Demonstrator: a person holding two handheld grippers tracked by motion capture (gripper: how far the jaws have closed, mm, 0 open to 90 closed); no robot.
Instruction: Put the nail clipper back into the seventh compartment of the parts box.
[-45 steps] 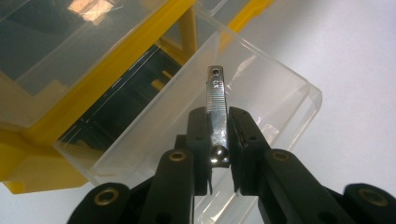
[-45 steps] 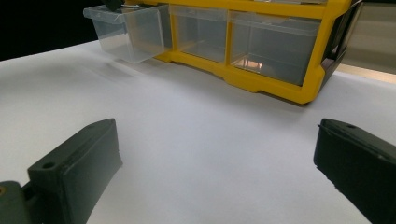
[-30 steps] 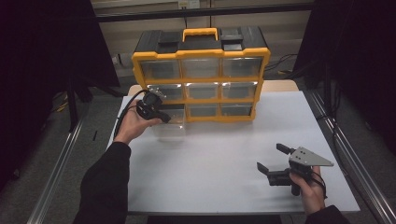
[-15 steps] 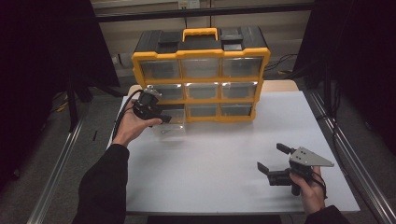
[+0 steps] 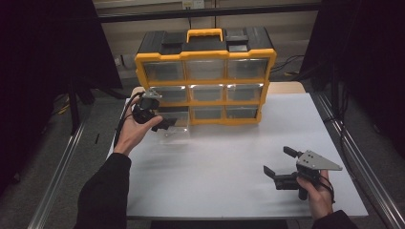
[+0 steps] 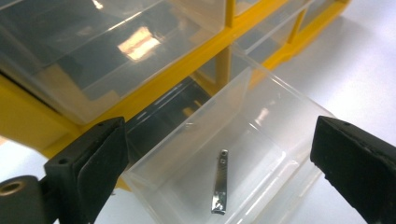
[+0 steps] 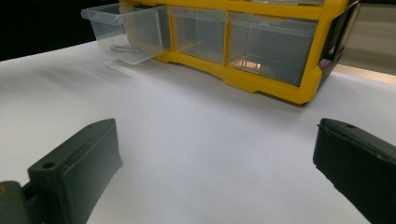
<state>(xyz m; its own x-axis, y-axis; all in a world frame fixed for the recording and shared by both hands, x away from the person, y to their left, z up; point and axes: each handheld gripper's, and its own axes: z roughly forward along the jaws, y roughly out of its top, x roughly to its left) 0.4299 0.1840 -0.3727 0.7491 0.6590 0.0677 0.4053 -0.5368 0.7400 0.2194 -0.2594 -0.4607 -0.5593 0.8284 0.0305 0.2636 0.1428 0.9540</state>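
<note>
A yellow organizer (image 5: 206,82) with clear drawers stands at the back of the white table (image 5: 229,186). Its bottom-left drawer (image 5: 177,134) is pulled out, and a metal nail clipper (image 6: 219,182) lies flat on the drawer floor (image 6: 261,154). My left gripper (image 5: 165,125) hovers just over this drawer. Its jaws have just been opening and now stand wide apart with nothing gripped (image 6: 217,140). My right gripper (image 5: 278,161) rests low near the table's front right, open and empty (image 7: 215,154), facing the organizer (image 7: 261,79) and the open drawer (image 7: 122,32).
The other drawers (image 5: 205,69) are pushed in and look empty. White table surface stretches between the organizer and the right gripper. Metal rails (image 5: 351,157) run along both sides of the table, with dark floor beyond.
The left hand has drifted slightly to the left beside the pulled-out drawer. The right hand and its gripper have not moved.
</note>
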